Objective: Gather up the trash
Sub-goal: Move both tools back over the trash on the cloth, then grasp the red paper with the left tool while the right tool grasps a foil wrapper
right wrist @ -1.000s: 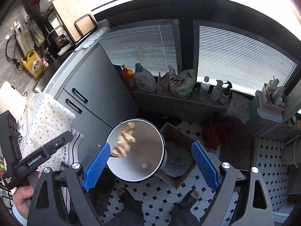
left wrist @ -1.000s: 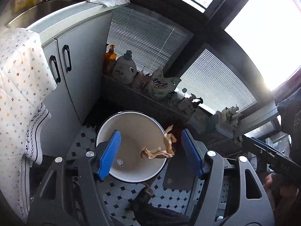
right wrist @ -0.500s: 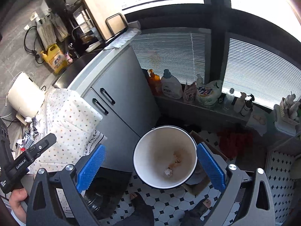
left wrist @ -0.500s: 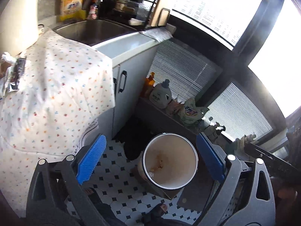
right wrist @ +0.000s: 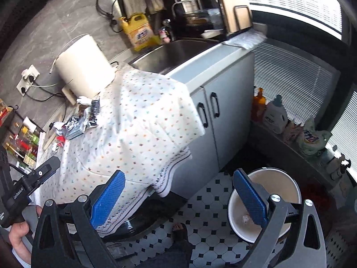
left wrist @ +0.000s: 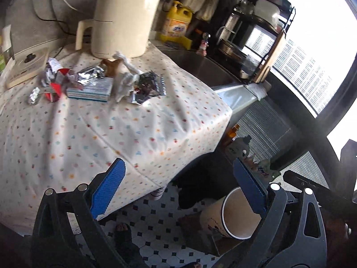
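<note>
A matt, dotted cotton-like tablecloth (left wrist: 138, 134) carries crinkled glossy foil wrappers (left wrist: 147, 87) and crumpled paper tissue (left wrist: 125, 82), beside a smooth matt plastic kettle (left wrist: 122, 20) and a brushed-metal sink (right wrist: 174, 55).

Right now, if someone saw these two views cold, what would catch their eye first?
Most likely the heap of crumpled trash on the dotted tablecloth, lying just in front of the cream kettle. Next, the white bucket on the tiled floor below the counter, with a small scrap at its bottom. The left gripper and right gripper both frame the scene with blue pads spread wide and nothing between them.
</note>
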Action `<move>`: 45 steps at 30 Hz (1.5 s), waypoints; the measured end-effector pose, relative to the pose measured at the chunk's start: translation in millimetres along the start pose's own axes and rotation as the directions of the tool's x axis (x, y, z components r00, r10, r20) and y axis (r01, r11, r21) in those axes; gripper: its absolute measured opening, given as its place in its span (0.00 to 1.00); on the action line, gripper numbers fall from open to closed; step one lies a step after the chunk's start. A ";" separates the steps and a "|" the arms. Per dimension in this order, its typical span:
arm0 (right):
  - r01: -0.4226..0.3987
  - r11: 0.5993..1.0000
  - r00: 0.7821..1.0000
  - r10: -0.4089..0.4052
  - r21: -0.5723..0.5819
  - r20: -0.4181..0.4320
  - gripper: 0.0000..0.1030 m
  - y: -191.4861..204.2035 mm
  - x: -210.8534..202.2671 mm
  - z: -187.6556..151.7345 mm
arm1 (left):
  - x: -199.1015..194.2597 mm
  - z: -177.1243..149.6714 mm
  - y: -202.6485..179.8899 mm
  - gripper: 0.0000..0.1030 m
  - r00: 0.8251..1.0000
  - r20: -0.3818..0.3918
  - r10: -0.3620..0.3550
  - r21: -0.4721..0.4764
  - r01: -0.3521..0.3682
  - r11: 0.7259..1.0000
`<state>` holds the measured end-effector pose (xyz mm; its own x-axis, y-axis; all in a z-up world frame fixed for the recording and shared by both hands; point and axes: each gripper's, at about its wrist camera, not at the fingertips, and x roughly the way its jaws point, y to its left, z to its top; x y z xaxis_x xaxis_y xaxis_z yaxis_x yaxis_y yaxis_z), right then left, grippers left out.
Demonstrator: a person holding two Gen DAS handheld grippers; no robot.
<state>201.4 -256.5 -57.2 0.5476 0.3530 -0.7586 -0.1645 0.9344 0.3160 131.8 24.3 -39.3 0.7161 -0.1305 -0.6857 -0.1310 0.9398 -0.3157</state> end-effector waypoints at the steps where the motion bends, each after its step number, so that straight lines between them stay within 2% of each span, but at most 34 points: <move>1: -0.023 1.000 1.000 0.023 -0.007 -0.004 0.91 10.4 5.5 3.6 | -5.9 2.4 11.5 0.93 1.000 0.014 0.009 -0.013 -0.009 1.000; 6: -0.102 0.992 0.994 0.099 -0.075 -0.039 0.83 63.4 34.0 16.6 | -23.6 14.2 63.1 0.93 0.996 0.067 0.057 -0.076 -0.052 0.996; 10: -0.131 0.980 0.989 0.119 -0.148 -0.088 0.71 99.4 63.6 21.8 | -23.8 20.6 100.0 0.93 0.993 0.076 0.088 -0.131 -0.077 0.988; 18: -0.170 0.975 0.982 0.155 -0.140 -0.113 0.60 147.5 121.5 42.8 | -16.1 39.6 153.6 0.91 0.990 0.079 0.115 -0.142 -0.103 0.985; 23: -0.162 0.980 0.983 0.150 -0.116 -0.103 0.57 171.1 158.6 60.5 | 0.2 58.2 189.2 0.81 0.991 0.059 0.123 -0.140 -0.114 0.984; 25: -0.151 0.983 0.985 0.141 -0.104 -0.095 0.57 177.1 172.5 68.3 | 8.8 65.6 203.0 0.74 0.992 0.044 0.120 -0.140 -0.113 0.984; 30: -0.124 0.990 0.989 0.118 -0.066 -0.087 0.54 184.7 201.1 86.0 | 30.2 83.7 226.8 0.68 0.995 0.018 0.093 -0.137 -0.090 0.986; 33: -0.086 0.994 0.992 0.080 -0.062 -0.099 0.44 183.6 218.7 89.5 | 43.8 93.9 235.4 0.63 0.998 0.014 0.065 -0.142 -0.063 0.988; 35: -0.079 0.996 0.989 0.074 -0.038 -0.130 0.22 179.7 227.8 90.4 | 51.4 100.8 239.4 0.58 0.998 0.020 0.060 -0.132 -0.057 0.990; 36: -0.096 0.995 0.987 0.093 -0.019 -0.133 0.21 178.0 227.5 91.0 | 55.5 104.3 242.5 0.51 0.998 0.015 0.057 -0.138 -0.054 0.989; 37: -0.107 0.994 0.986 0.105 -0.014 -0.130 0.13 178.7 224.3 91.7 | 59.5 107.2 245.4 0.45 0.999 0.010 0.040 -0.149 -0.038 0.988; 43: -0.093 0.989 0.992 0.083 -0.116 -0.090 0.09 195.1 194.8 93.5 | 79.3 110.9 245.9 0.30 1.000 -0.009 0.001 -0.152 -0.002 0.988; 45: -0.080 0.988 0.995 0.071 -0.129 -0.071 0.09 195.6 185.4 93.6 | 83.8 109.8 245.6 0.29 1.000 -0.013 0.002 -0.153 -0.004 0.988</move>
<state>347.5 -12.7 -82.8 0.4748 0.4214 -0.7727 -0.3121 0.9015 0.2999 235.0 278.9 -102.2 0.7067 -0.1330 -0.6949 -0.2370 0.8809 -0.4097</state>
